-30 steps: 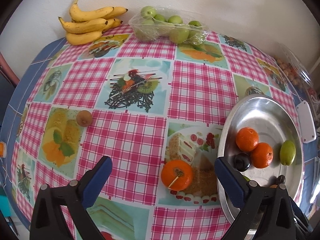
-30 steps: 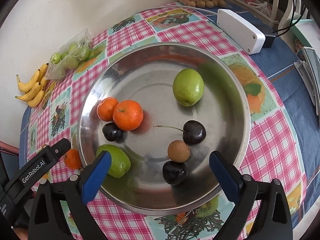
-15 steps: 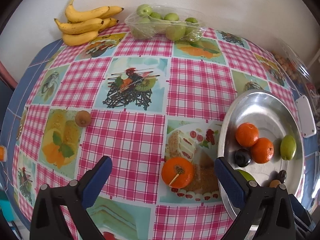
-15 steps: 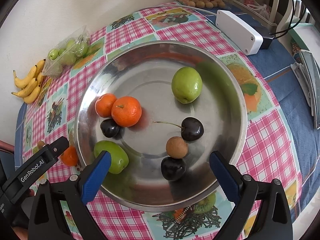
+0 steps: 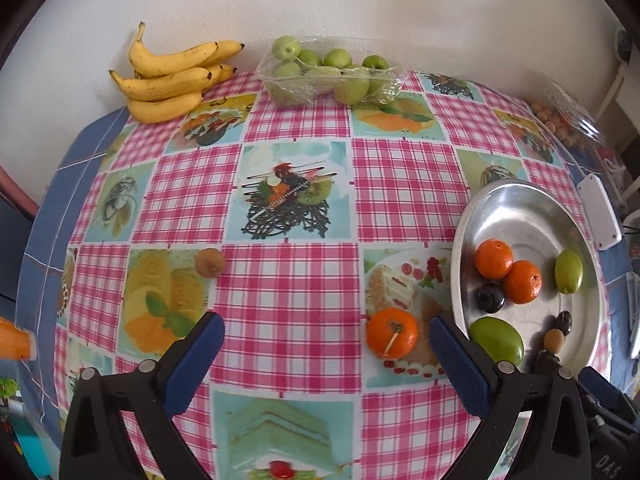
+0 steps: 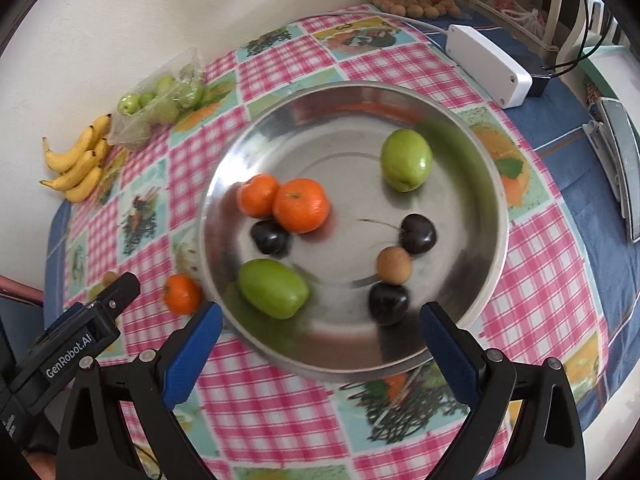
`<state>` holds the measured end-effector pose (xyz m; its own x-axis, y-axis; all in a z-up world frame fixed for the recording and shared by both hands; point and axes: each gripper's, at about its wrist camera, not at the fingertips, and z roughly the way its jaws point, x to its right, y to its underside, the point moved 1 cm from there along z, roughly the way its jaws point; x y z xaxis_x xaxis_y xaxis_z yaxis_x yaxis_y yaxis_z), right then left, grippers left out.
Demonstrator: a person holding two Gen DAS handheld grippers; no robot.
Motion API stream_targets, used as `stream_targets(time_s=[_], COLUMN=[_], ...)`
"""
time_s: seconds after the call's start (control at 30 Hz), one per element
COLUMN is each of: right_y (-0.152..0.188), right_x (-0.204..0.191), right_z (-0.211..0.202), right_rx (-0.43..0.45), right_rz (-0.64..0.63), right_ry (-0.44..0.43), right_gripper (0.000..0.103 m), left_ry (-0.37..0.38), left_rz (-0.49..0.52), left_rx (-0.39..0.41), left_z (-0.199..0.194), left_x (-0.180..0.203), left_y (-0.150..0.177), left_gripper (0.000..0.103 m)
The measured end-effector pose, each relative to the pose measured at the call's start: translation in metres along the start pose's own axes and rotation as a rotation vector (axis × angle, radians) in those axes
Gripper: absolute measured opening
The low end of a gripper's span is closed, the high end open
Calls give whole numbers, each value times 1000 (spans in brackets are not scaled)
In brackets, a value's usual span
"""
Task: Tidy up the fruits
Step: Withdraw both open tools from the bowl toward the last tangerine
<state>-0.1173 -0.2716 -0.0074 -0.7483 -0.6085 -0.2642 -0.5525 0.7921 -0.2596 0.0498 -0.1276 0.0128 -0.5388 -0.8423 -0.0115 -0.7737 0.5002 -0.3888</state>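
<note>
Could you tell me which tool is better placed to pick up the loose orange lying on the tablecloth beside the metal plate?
Left. The orange lies just ahead of the open left tool, while the right tool faces the plate.

I see a plain cream wall (image 5: 360, 4) behind the tabletop (image 5: 288, 280), which wears a pink-checked picture cloth over blue. Soft, even daylight. White chair frame (image 6: 560, 12) at far right.

In the right wrist view the metal tray (image 6: 472, 312) and its fruits are a little blurred. In the left wrist view the right gripper's finger hides the near rim of the tray, and an orange object (image 5: 14, 340) is cut by the left edge. The small brown fruits (image 5: 560, 120) at far right sit under a clear cover and are too small to name.
</note>
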Motion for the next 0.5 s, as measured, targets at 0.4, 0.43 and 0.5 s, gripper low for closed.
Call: stream_targets(time_s=[0.4,0.43,0.5], right_y=[9,9,11], right_x=[-47,-52,-63], right_z=[-9,-9,-8], right_rx=[25,27,27], right_rz=[-61,-71,-89], right_ry=[-10,-14,-22], right_gripper=[99,99,99], left_ry=[-25,-28,-32], left_rz=[-92,-103,-120], left_rx=[23,25,25], left_z=[-19,-20,-21], left_x=[-69,-77,-87], left_y=[-4,-4,-5], left_gripper=[103,103,103])
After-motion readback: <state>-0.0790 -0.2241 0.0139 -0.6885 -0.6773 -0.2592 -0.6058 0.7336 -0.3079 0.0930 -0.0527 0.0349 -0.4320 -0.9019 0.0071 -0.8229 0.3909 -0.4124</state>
